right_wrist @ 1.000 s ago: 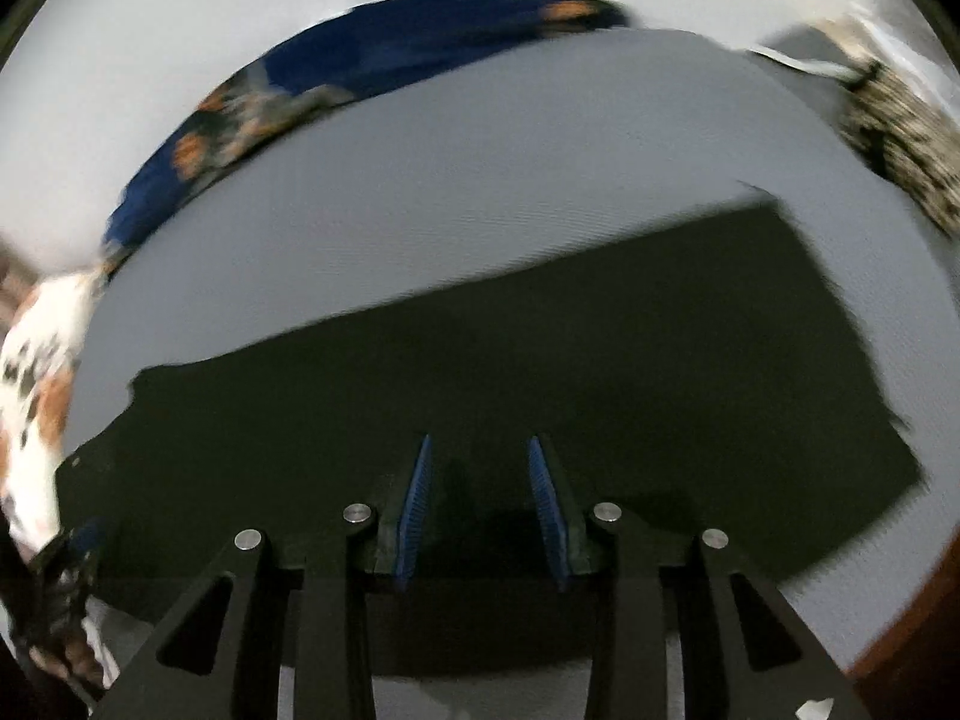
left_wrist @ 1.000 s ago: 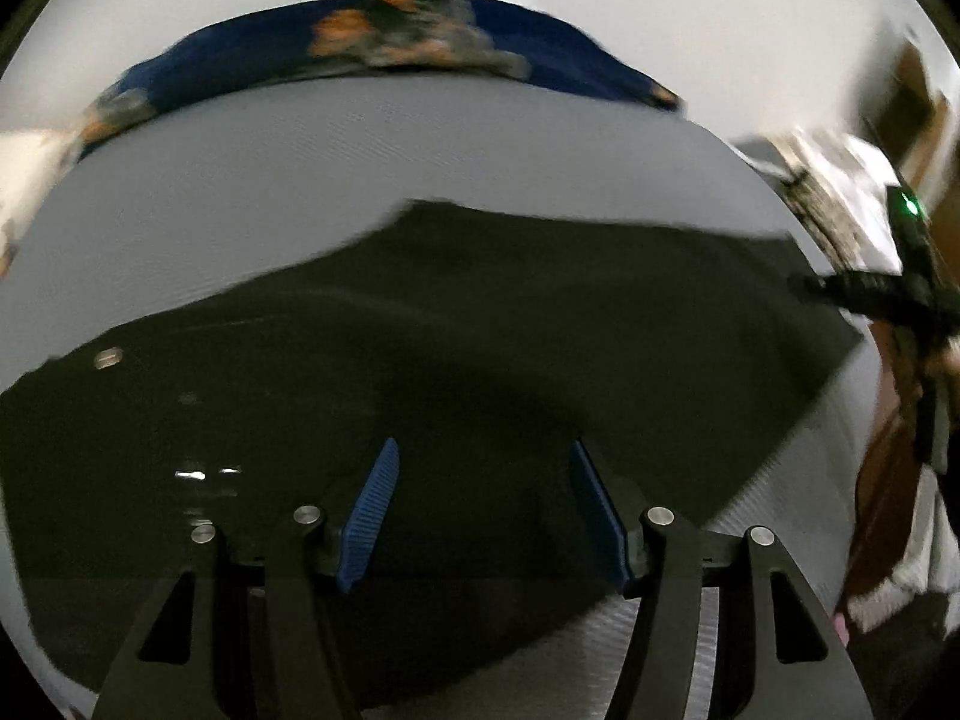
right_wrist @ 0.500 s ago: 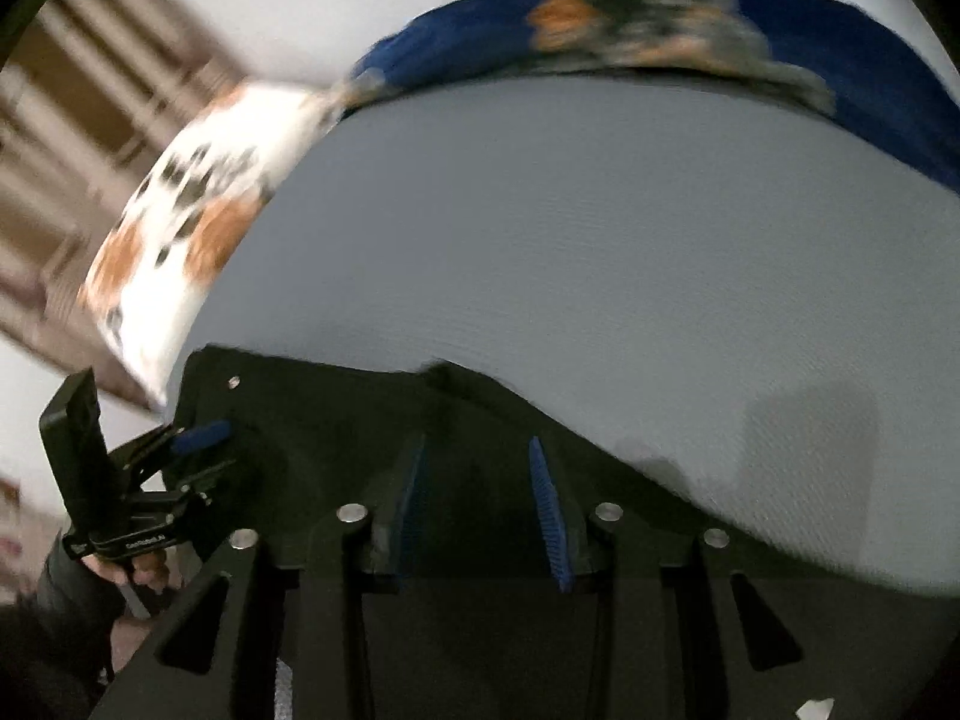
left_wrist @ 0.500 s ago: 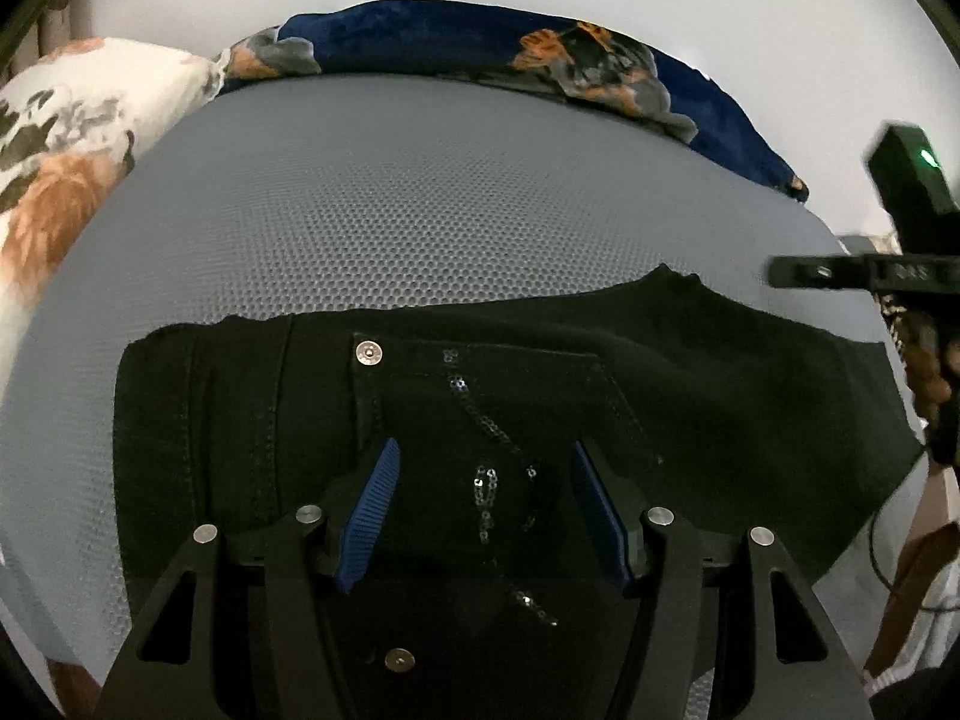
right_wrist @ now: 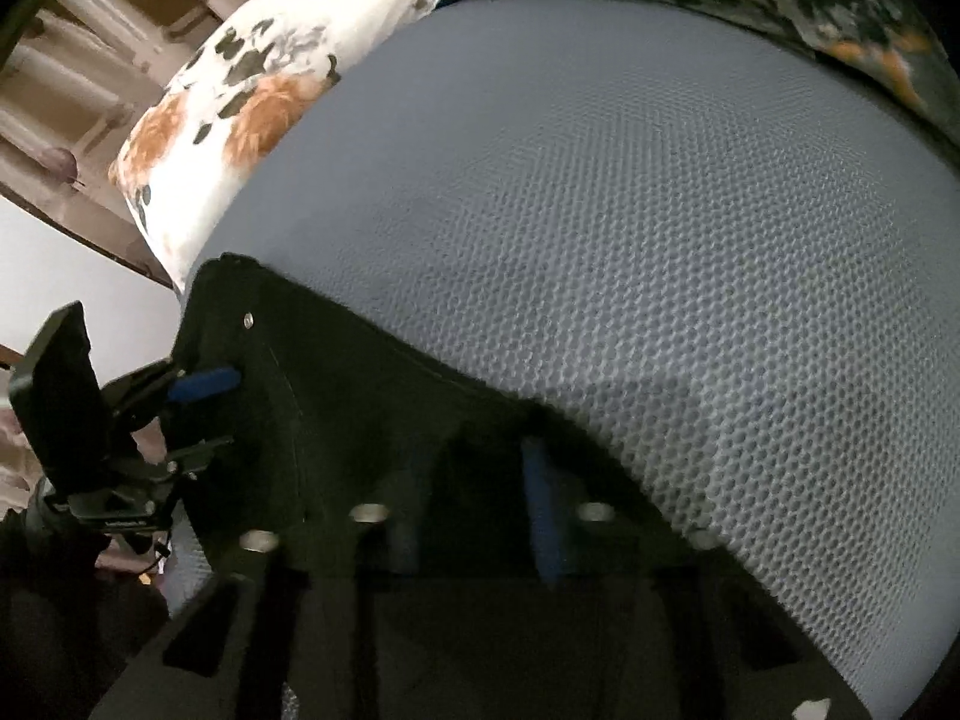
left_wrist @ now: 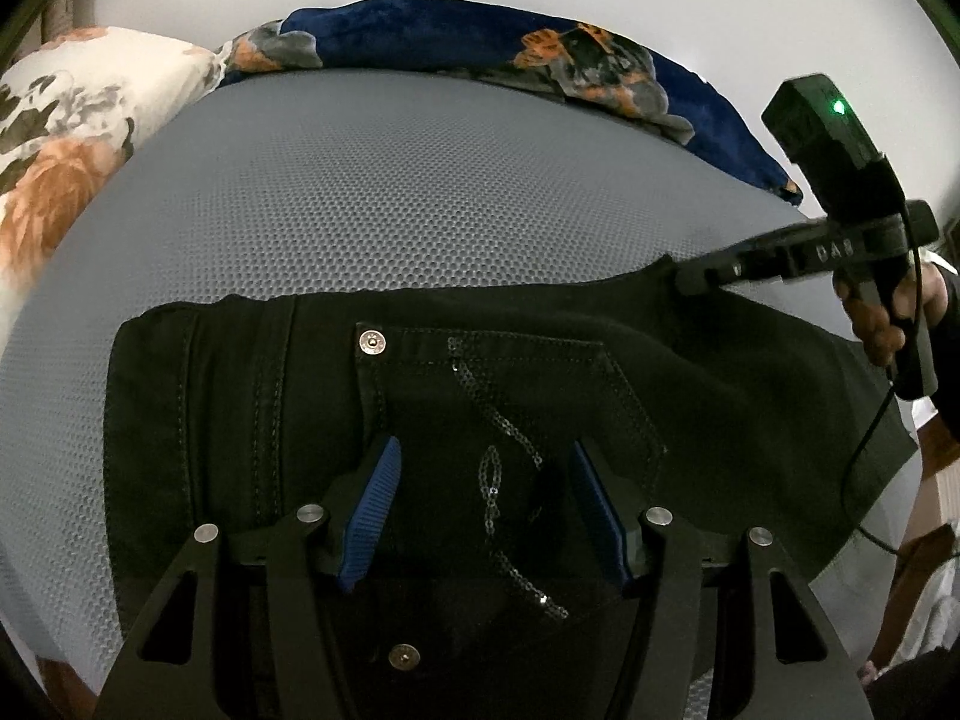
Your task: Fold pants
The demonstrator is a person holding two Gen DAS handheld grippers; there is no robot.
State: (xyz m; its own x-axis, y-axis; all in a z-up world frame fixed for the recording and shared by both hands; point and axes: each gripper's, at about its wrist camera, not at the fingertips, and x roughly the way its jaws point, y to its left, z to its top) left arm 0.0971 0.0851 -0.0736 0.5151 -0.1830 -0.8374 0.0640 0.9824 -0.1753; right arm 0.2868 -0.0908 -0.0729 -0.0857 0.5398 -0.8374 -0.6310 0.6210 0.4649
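The pants [left_wrist: 252, 420], a single black pair, lie flat along the near edge of the grey mesh mattress [left_wrist: 420, 204], waistband toward its left end. Above their back pocket [left_wrist: 510, 396] hangs the left gripper [left_wrist: 483, 498], its two blue-padded fingers [left_wrist: 372, 510] standing well apart with nothing pinched between them. One sequin line crosses that pocket, and two metal rivets [left_wrist: 372, 341] show on the cloth, one at the pocket's corner and one nearer the camera.

The right gripper [left_wrist: 690, 285] reaches in from the mattress's right side to the far edge of the pants. Its jaws have just been closing and now stand narrow; its own view is blurred, so whether the pads [right_wrist: 540, 516] pinch the black cloth around them cannot be told. A person's hand [left_wrist: 882, 324] holds its handle, from which one cable hangs.

Two soft things line the mattress's far edge: a white floral pillow [left_wrist: 66, 138] at the left corner and a dark blue floral blanket [left_wrist: 456, 42].
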